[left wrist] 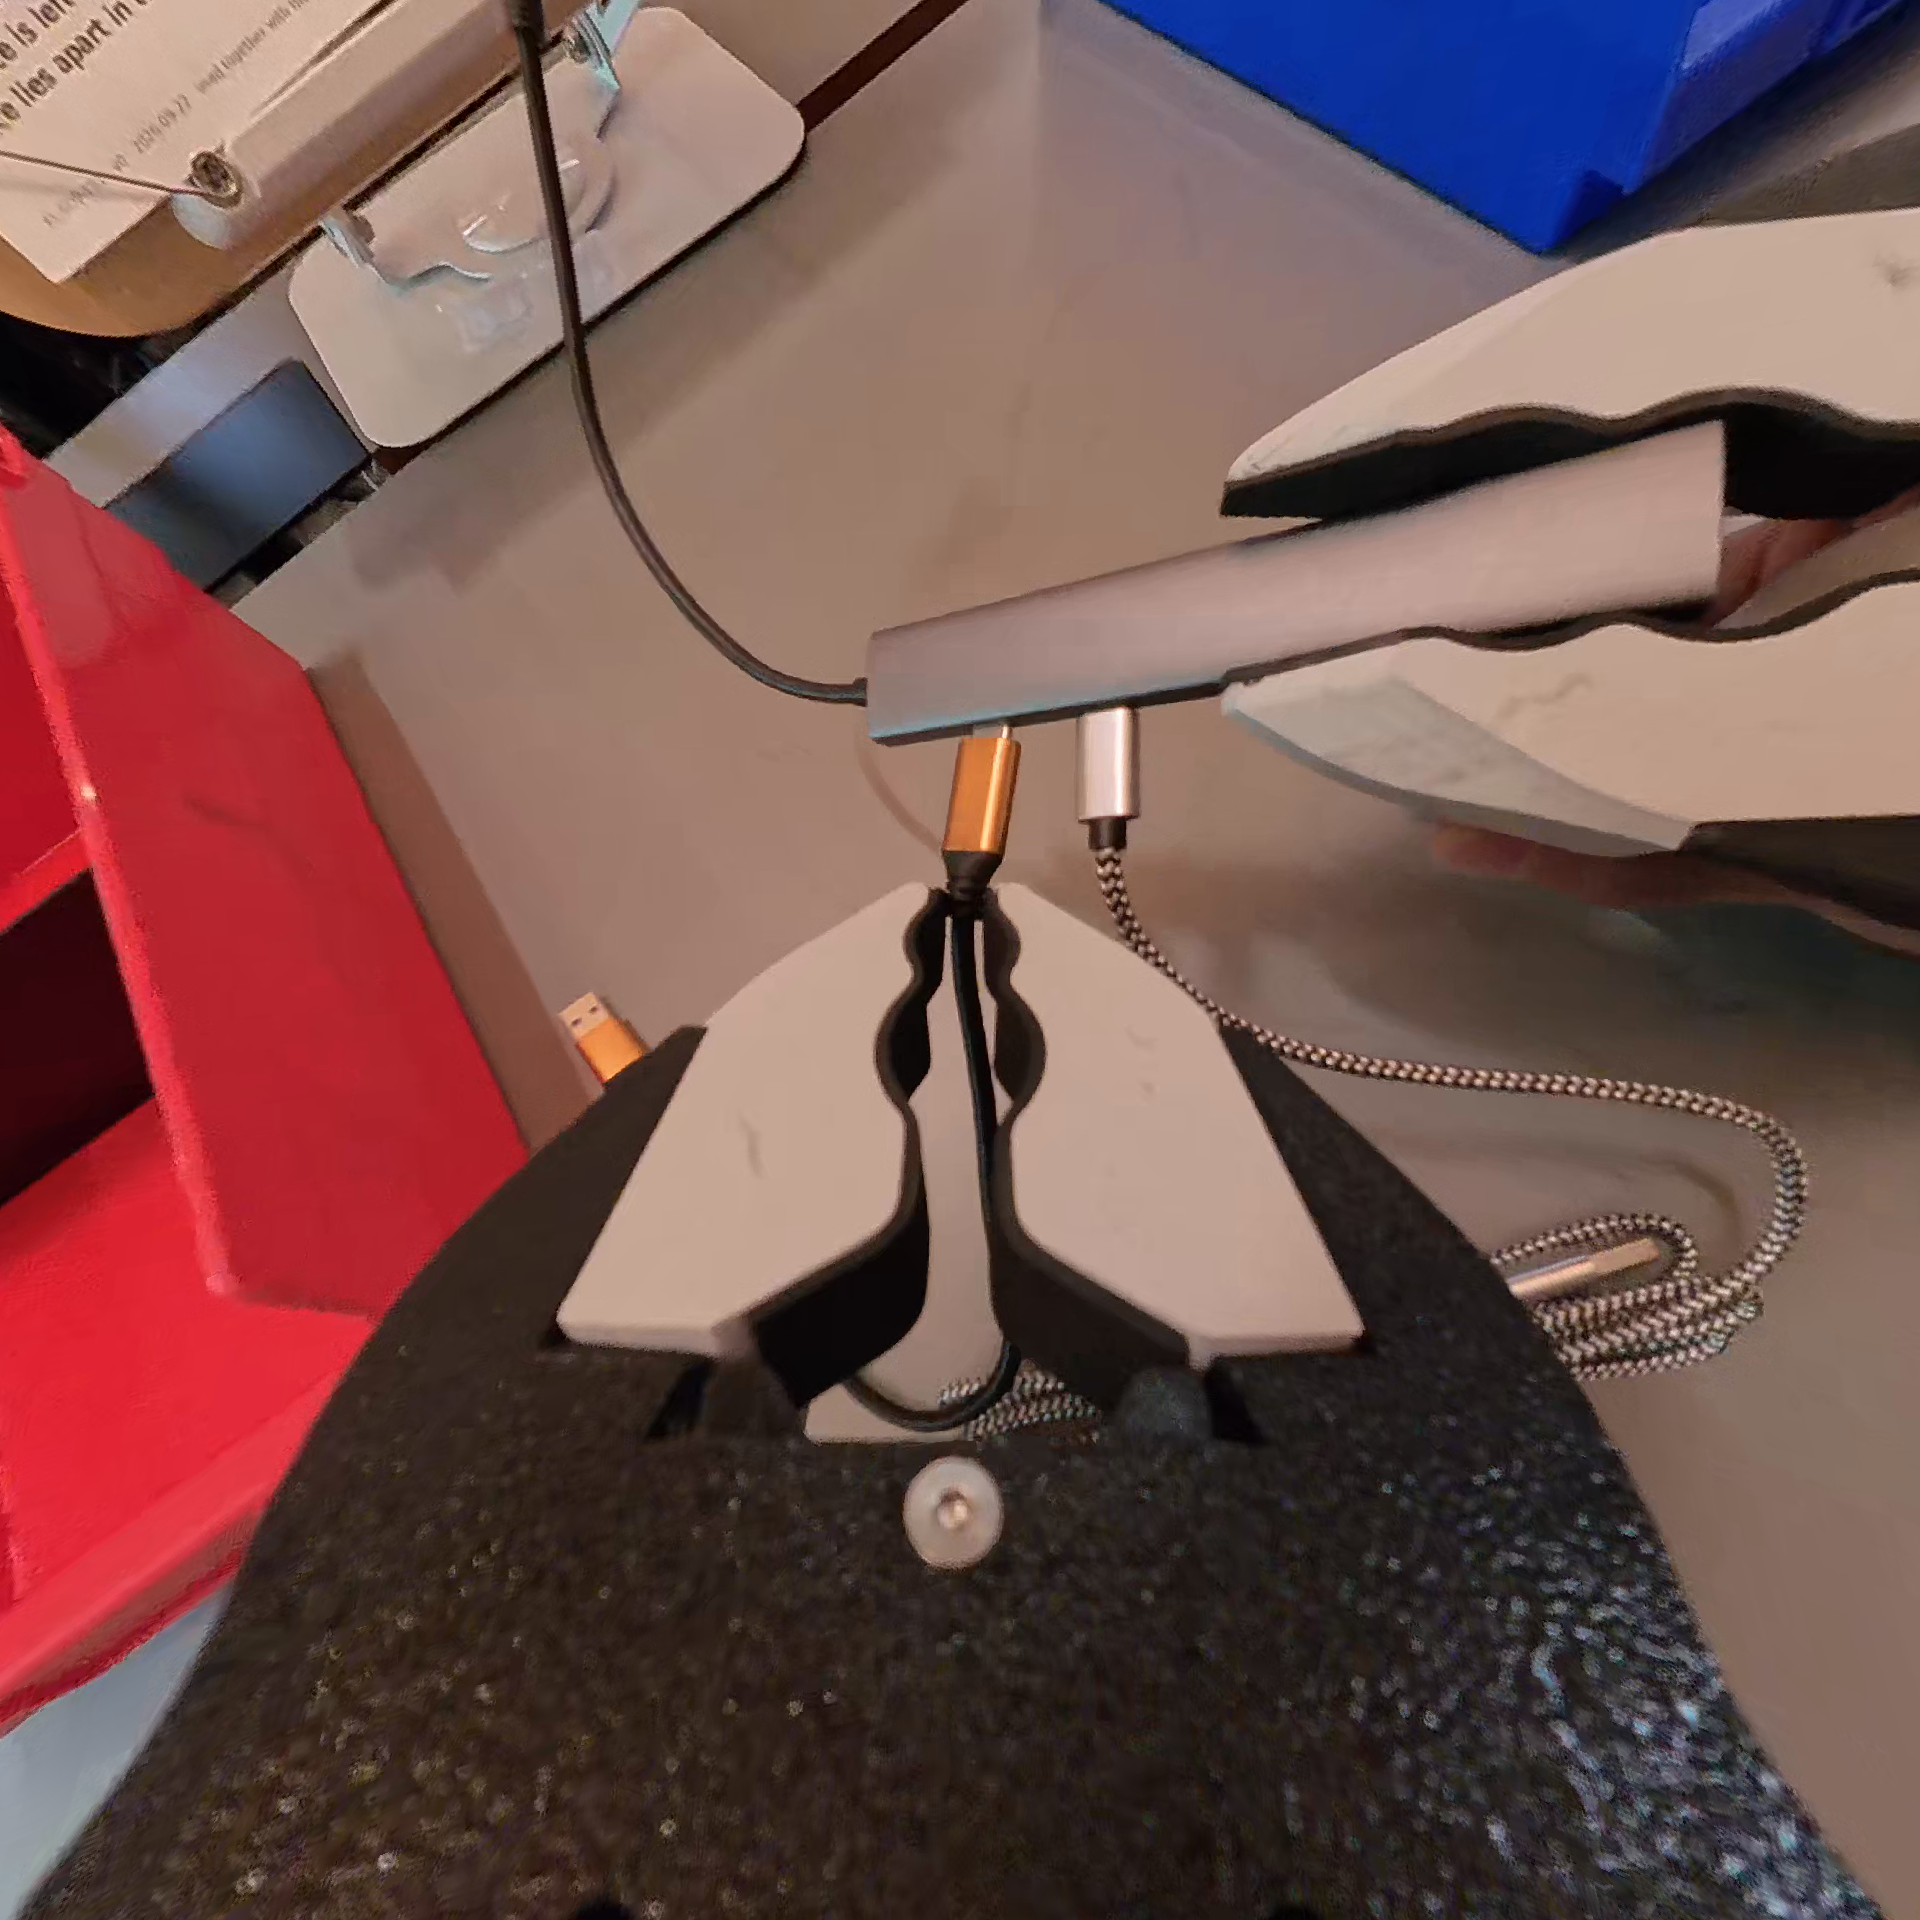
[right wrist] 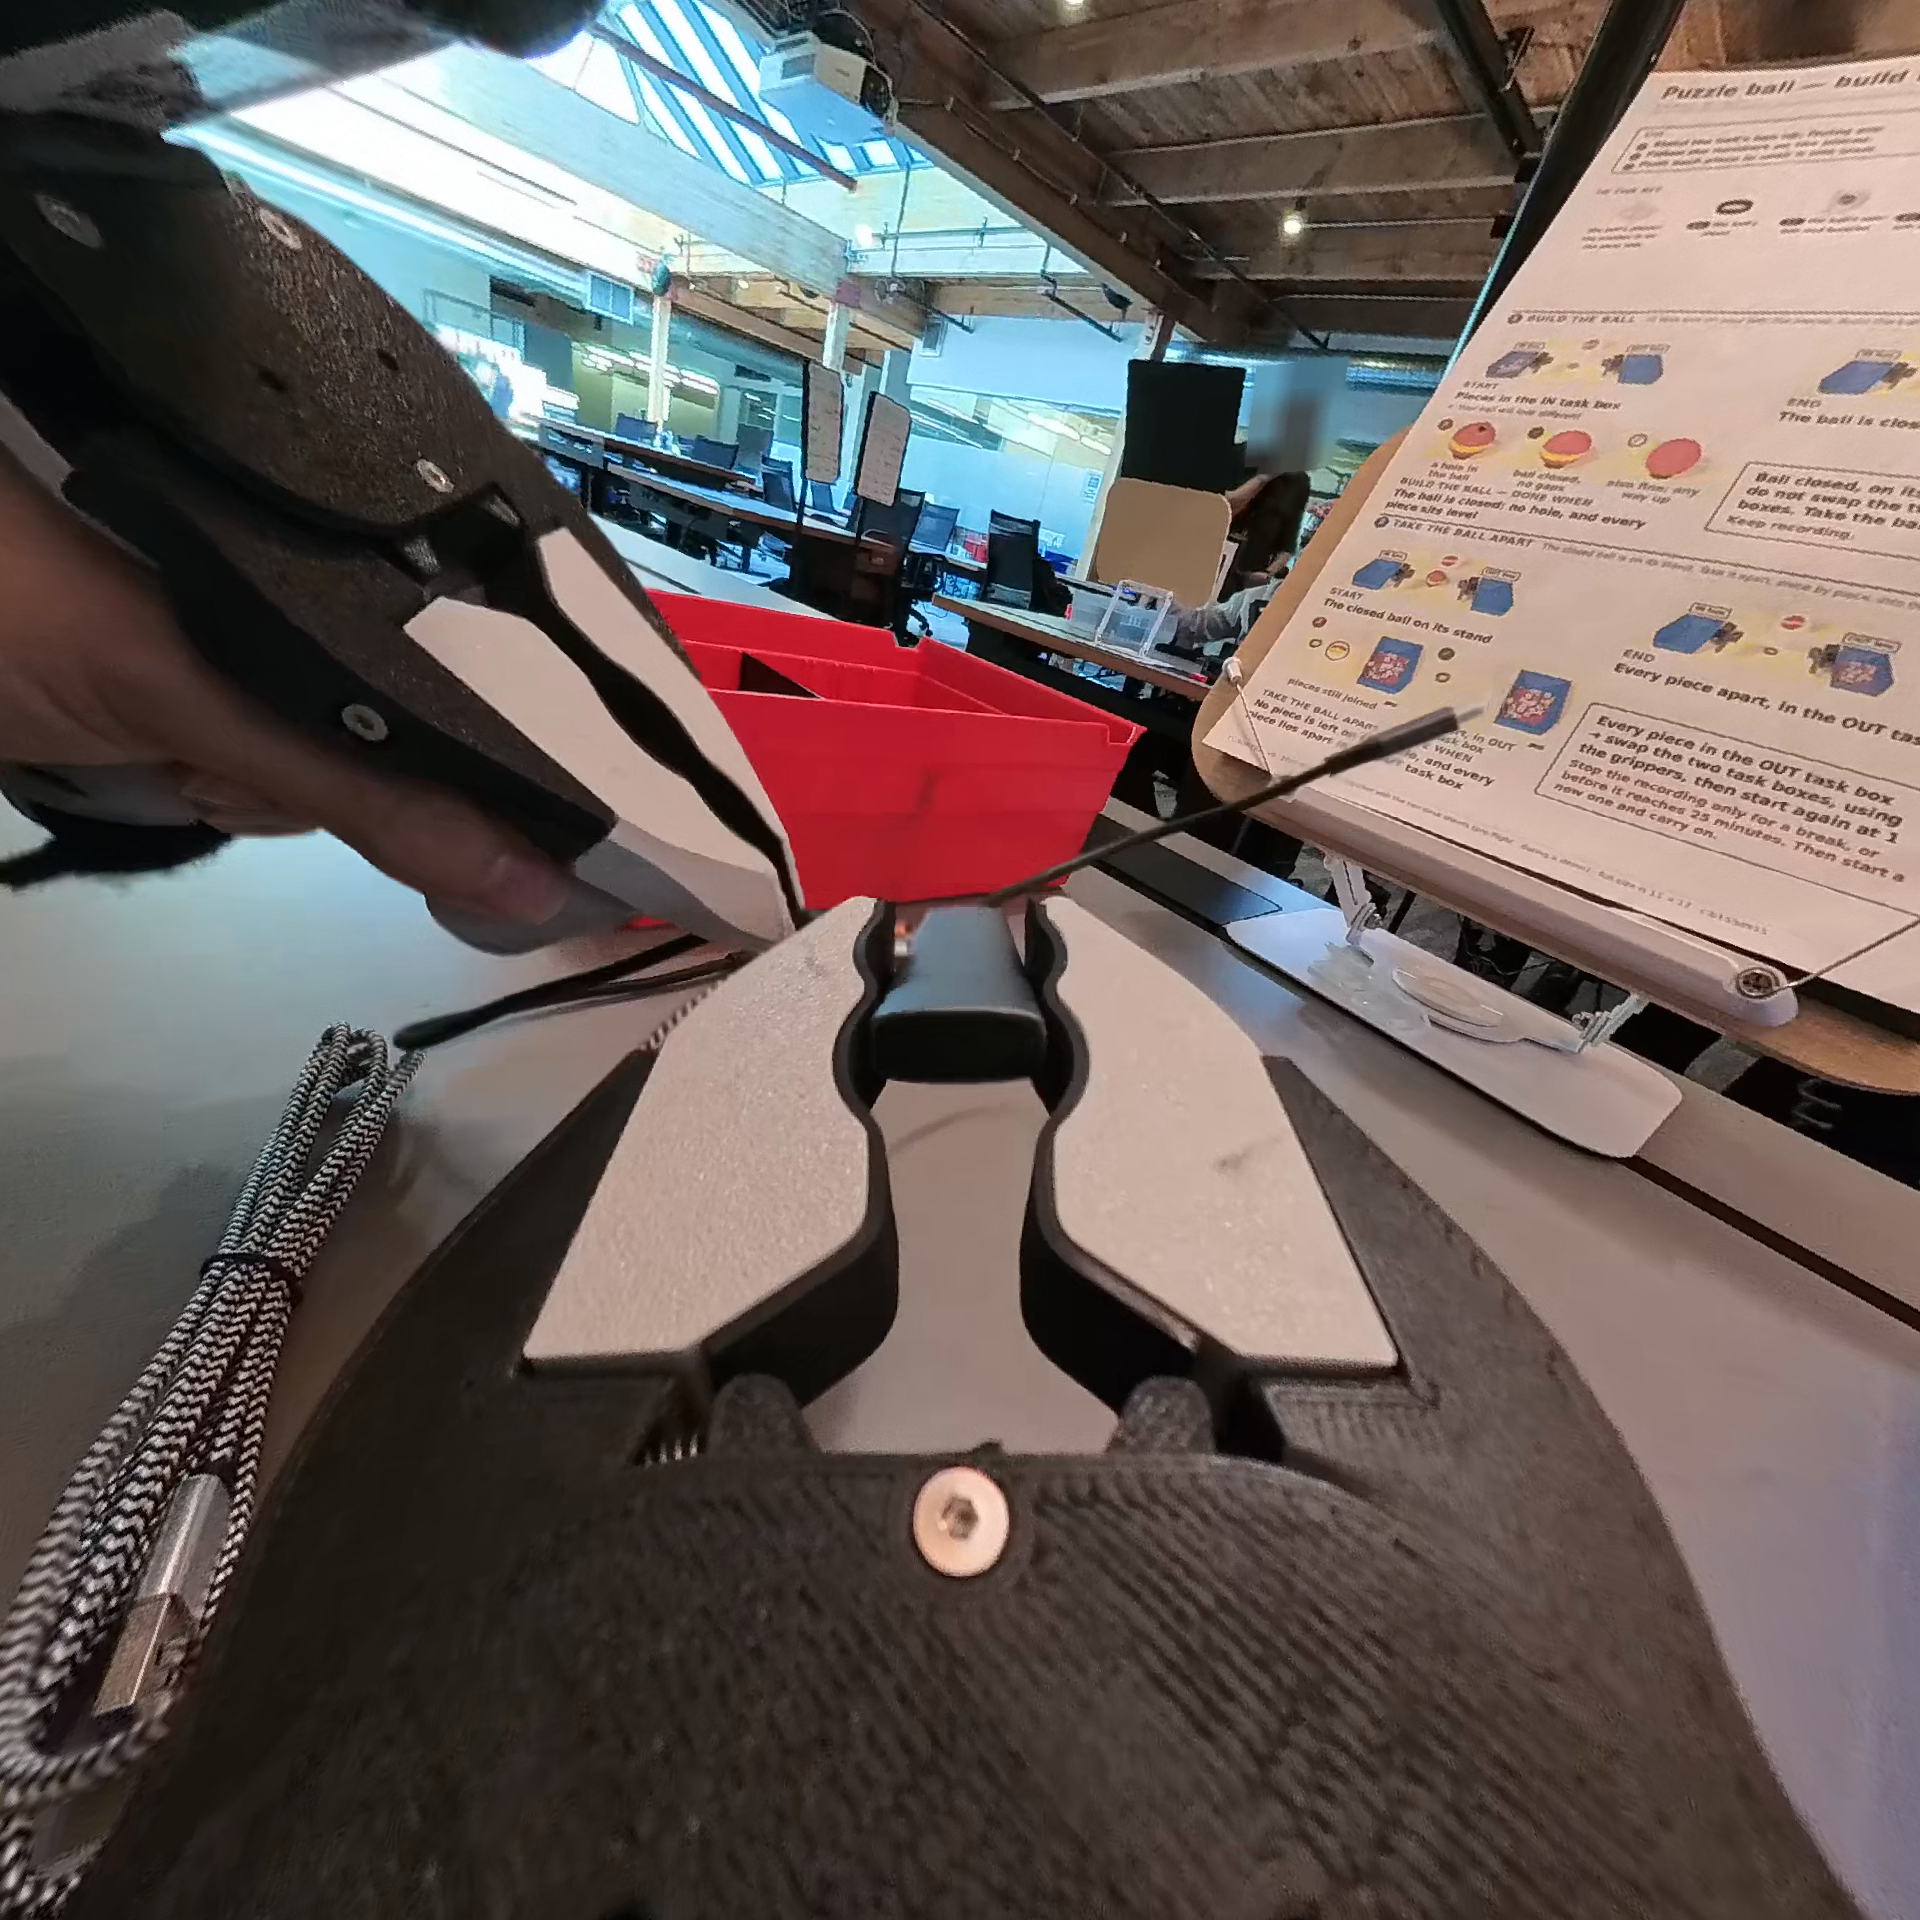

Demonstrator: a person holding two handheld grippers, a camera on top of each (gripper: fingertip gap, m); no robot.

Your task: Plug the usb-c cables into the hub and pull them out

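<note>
In the left wrist view the grey hub [left wrist: 1143, 634] is held level above the table. My right gripper [left wrist: 1228, 603] comes in from the right and is shut on the hub's right end. A silver plug [left wrist: 1110, 764] on a braided cable [left wrist: 1558, 1101] sits in the hub's near side. An orange plug [left wrist: 982, 790] is at the port beside it, with a bit of its metal tip showing. My left gripper [left wrist: 966, 896] is shut on the black cable just below the orange plug. In the right wrist view my right gripper [right wrist: 951, 920] clamps the hub [right wrist: 956, 987], and the left gripper [right wrist: 792, 920] meets it from the left.
A red bin [left wrist: 260, 935] stands close on the left, and a blue bin [left wrist: 1507, 94] at the back right. A stand with an instruction sheet [right wrist: 1662, 520] and its white base [left wrist: 540, 249] are behind. The hub's own black lead [left wrist: 592, 416] arcs up and back. An orange USB-A plug [left wrist: 603, 1039] lies on the grey table [left wrist: 831, 416]. My right fingertips sit around 6 centimeters from my left ones.
</note>
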